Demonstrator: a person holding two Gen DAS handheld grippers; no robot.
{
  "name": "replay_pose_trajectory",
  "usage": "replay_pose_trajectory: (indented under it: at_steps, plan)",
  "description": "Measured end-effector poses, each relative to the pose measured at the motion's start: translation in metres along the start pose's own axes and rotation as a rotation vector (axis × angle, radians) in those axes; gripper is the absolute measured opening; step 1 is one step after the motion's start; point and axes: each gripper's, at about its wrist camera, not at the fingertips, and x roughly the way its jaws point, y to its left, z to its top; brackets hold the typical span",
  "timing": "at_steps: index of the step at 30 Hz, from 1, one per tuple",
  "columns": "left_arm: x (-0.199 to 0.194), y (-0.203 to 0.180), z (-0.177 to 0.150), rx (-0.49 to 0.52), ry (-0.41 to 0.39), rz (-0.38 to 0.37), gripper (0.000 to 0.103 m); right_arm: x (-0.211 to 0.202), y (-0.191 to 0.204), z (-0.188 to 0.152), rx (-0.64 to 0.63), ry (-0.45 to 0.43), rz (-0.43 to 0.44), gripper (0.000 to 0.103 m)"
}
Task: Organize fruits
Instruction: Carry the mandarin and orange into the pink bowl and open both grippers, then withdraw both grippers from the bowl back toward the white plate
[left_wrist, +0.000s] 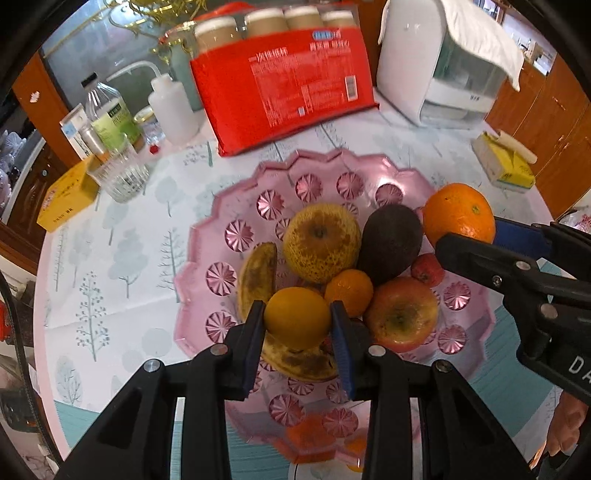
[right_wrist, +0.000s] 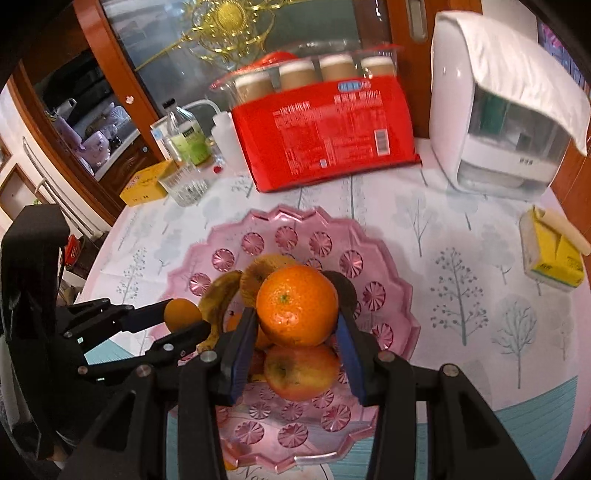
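**Handling Two Citrus Fruits Above the Pink Fruit Tray**

Holding position: the left gripper has its blue pads pressed on a small yellow-orange citrus, jaws narrow. The right gripper clamps a larger orange, jaws somewhat wider. Both fruits hang over the pink scalloped tray, which carries a spotted pear, a dark avocado, a mandarin, a red-yellow apple, a bruised banana and a small red fruit.

Handling judgement: each citrus looks firm, moderately light and round, with a pebbled rind that offers fair friction. Grip across the widest girth, as now; an off-centre hold probably lets the fruit roll out. The pile is uneven, so a released fruit may roll toward the tray rim. The banana and the avocado likely bruise under pressure.

Markings: the red paper-cup package bears a barcode and Chinese print, not legible here. The right gripper body in the left wrist view shows the letter "D" and part of another. The yellow boxes' print is too small to read.
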Motion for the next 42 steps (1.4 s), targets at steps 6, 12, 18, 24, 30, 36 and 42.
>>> replay_pose_trajectory:
  at_steps: [6,12,18,24,30,36,42]
  plan:
    - [0.018,0.002,0.000,-0.001,0.025,0.004,0.033,0.017,-0.001,-0.003,0.003,0.024,0.008,0.044]
    - [0.024,0.003,0.000,0.008,0.033,0.015,0.033,0.027,0.001,-0.005,-0.002,0.037,0.014,0.044]
    - [0.022,0.001,-0.002,0.015,0.031,0.021,0.049,0.028,0.002,-0.005,-0.002,0.040,0.010,0.045]
    - [0.007,0.003,-0.007,0.005,-0.010,0.046,0.079,0.016,-0.001,-0.005,0.020,0.012,0.032,0.045]
    - [-0.009,0.002,-0.013,0.002,-0.008,0.054,0.080,-0.001,0.005,-0.012,0.009,-0.011,0.042,0.045]
    - [-0.033,0.002,-0.020,-0.008,-0.025,0.054,0.080,-0.021,0.013,-0.018,-0.001,-0.031,0.054,0.045]
    - [-0.065,0.000,-0.029,-0.010,-0.048,0.071,0.082,-0.046,0.023,-0.025,-0.013,-0.065,0.077,0.045]
